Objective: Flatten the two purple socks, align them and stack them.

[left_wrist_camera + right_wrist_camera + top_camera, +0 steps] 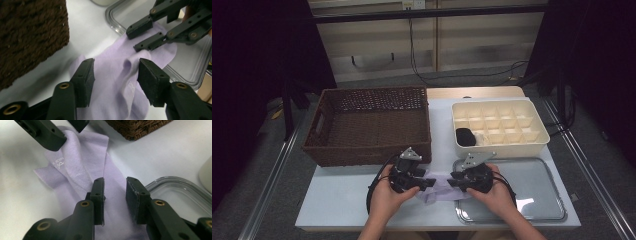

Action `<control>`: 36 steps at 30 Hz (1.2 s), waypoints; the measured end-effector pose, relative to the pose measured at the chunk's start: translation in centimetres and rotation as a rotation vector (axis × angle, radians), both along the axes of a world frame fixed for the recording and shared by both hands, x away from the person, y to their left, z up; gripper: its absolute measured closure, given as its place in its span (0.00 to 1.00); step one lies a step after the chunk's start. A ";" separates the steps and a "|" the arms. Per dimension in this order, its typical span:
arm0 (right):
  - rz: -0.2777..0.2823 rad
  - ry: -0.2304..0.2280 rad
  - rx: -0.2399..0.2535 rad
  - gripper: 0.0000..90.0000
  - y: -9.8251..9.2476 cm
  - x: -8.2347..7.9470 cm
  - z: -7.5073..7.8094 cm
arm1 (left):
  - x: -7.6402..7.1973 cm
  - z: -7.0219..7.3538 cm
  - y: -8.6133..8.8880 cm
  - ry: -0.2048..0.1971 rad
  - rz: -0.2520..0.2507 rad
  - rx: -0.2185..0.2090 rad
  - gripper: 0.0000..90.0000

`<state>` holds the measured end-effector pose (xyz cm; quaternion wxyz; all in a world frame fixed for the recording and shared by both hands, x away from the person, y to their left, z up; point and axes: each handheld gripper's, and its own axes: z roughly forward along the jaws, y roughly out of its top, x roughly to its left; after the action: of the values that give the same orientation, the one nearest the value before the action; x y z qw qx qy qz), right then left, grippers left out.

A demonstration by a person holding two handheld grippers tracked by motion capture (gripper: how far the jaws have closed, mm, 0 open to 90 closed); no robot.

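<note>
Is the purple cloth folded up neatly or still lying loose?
Loose. The purple cloth lies rumpled on the white table, with a raised fold in its middle and one end over the tray's rim.

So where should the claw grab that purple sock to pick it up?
Probably at the raised fold in the purple sock, which stands up off the white table between the left claw jaws. Come straight down over it, one jaw each side; elsewhere the fabric lies flat, leaving little to pinch.
</note>
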<state>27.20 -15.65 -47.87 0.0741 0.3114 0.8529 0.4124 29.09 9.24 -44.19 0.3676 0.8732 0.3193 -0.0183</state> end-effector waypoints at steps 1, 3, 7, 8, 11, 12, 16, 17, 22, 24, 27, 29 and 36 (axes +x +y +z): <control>0.001 -0.002 0.000 0.76 0.0 0.0 0.0 | 0.0 -0.1 0.0 0.006 0.001 -0.006 0.55; 0.006 -0.005 -0.005 0.76 0.0 0.0 0.0 | 0.0 -0.1 0.1 0.012 0.005 -0.013 0.58; 0.004 -0.002 -0.005 0.76 0.0 0.0 0.0 | 0.1 0.2 0.6 0.009 0.018 -0.025 0.60; 0.003 0.000 -0.005 0.76 0.0 0.0 0.0 | 0.1 0.3 0.8 0.010 0.020 -0.028 0.61; 0.003 0.002 -0.006 0.77 0.0 0.0 0.0 | 0.1 0.4 1.2 0.011 0.029 -0.034 0.64; 0.004 0.001 -0.007 0.77 0.0 0.0 0.0 | 0.1 0.4 1.3 0.012 0.028 -0.034 0.65; 0.007 -0.003 -0.008 0.77 0.1 0.0 0.0 | 0.2 0.4 1.6 0.004 0.046 -0.039 0.65; 0.007 -0.001 -0.008 0.77 0.1 0.0 0.0 | 0.2 0.5 1.8 0.006 0.050 -0.049 0.65; 0.009 -0.004 -0.010 0.77 0.1 0.0 0.0 | 0.5 0.4 2.5 -0.019 0.092 -0.030 0.61; 0.012 -0.003 -0.009 0.77 0.0 0.0 0.0 | 0.7 0.0 2.7 -0.015 0.099 -0.015 0.61; 0.014 -0.003 -0.004 0.77 0.0 0.0 0.0 | 1.0 -0.7 3.1 0.000 0.115 0.003 0.62; 0.013 -0.004 -0.005 0.77 -0.1 0.0 0.1 | 1.1 -1.1 3.3 0.012 0.120 0.014 0.64; 0.006 -0.033 0.041 0.76 -0.1 -0.4 1.4 | 0.9 -1.5 2.9 0.038 0.094 0.057 0.74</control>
<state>26.79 -15.72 -46.47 0.0803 0.3035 0.8439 0.4350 29.96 12.14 -45.73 0.3368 0.8670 0.3673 -0.0082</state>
